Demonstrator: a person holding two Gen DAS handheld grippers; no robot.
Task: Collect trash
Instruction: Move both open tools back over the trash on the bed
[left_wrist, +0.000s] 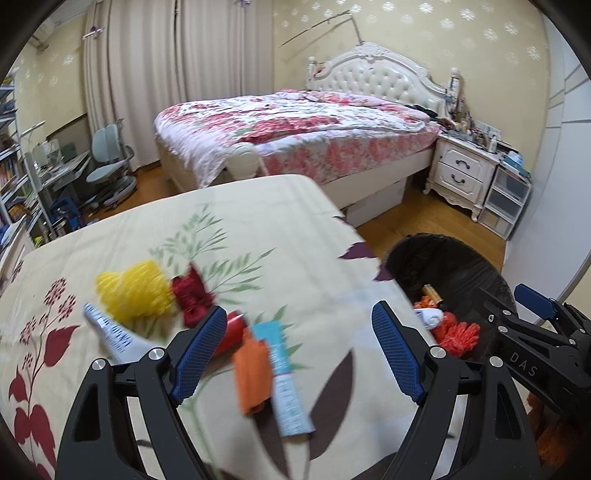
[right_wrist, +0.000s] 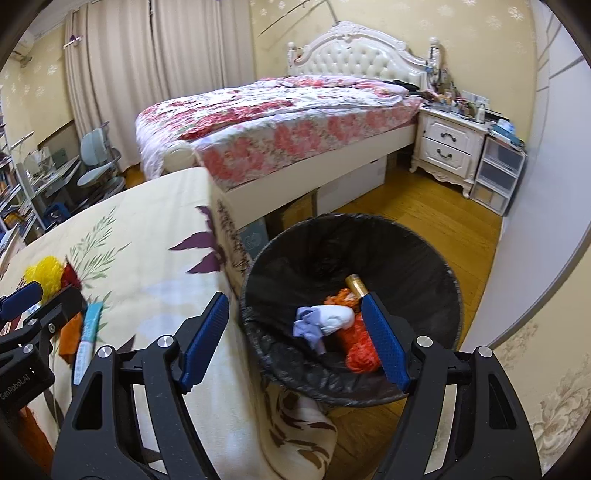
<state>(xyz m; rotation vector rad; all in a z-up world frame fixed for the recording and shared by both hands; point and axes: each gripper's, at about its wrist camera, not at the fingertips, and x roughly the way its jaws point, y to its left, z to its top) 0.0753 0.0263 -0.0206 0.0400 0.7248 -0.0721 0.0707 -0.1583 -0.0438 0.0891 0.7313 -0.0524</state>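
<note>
The left gripper (left_wrist: 299, 354) has its fingers spread wide, holding nothing, above an orange wrapper (left_wrist: 252, 373) and a light-blue tube (left_wrist: 286, 380) near the floral bedspread's (left_wrist: 258, 221) right edge. The right gripper (right_wrist: 295, 339), also wide open and empty, hangs over the black-lined trash bin (right_wrist: 424, 258) beside that edge, where a white wad (right_wrist: 334, 318) and orange mesh (right_wrist: 360, 350) lie.

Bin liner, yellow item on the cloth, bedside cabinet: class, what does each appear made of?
Bin liner: thin black plastic film, glossy and wrinkled.
Yellow item: probably foam netting, judging by its ribbed mesh; blurred.
Bedside cabinet: seemingly painted wood, cream satin finish, carved feet, dark handles.
</note>
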